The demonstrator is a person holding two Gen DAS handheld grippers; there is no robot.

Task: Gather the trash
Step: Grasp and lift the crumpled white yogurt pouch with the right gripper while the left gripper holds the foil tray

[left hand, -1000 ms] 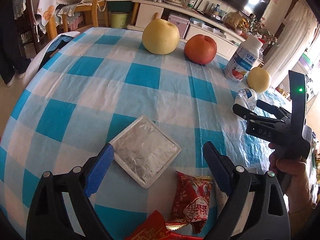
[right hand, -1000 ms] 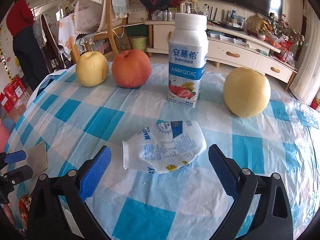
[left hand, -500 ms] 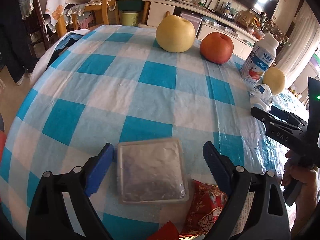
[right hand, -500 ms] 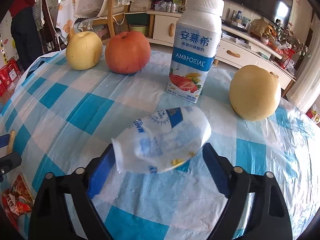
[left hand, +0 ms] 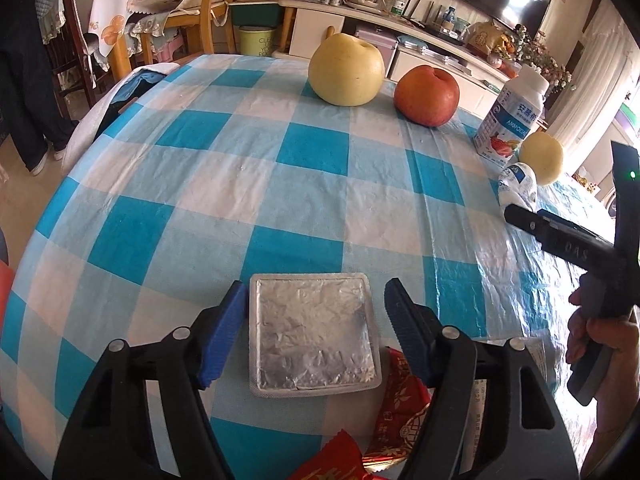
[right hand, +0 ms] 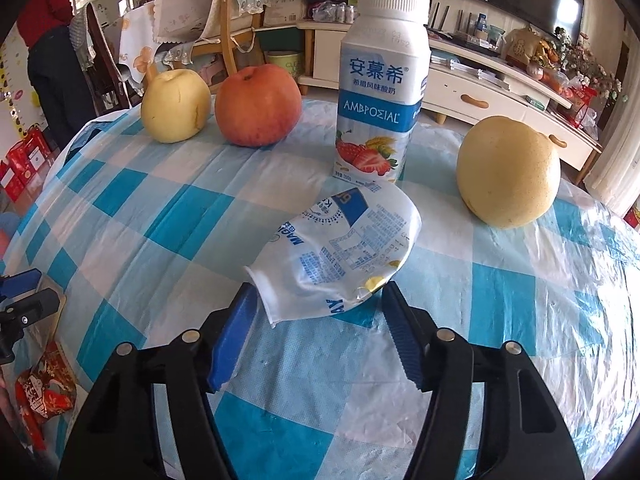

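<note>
Straddling our foil-sealed tray near the table's front edge, left gripper just closing, pads short of contact, right gripper clamping crumpled pouch, beside upright bottle labelled AMBROSIAL.

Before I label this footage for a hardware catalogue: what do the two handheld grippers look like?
Both the left gripper and right gripper are black plastic clamp frames with open cut-outs, silver rivets at the pivots and blue ridged finger pads. Seen from the left wrist camera, the right gripper's body bears pale lettering and a small green light. No sleeve or cable shows.
</note>
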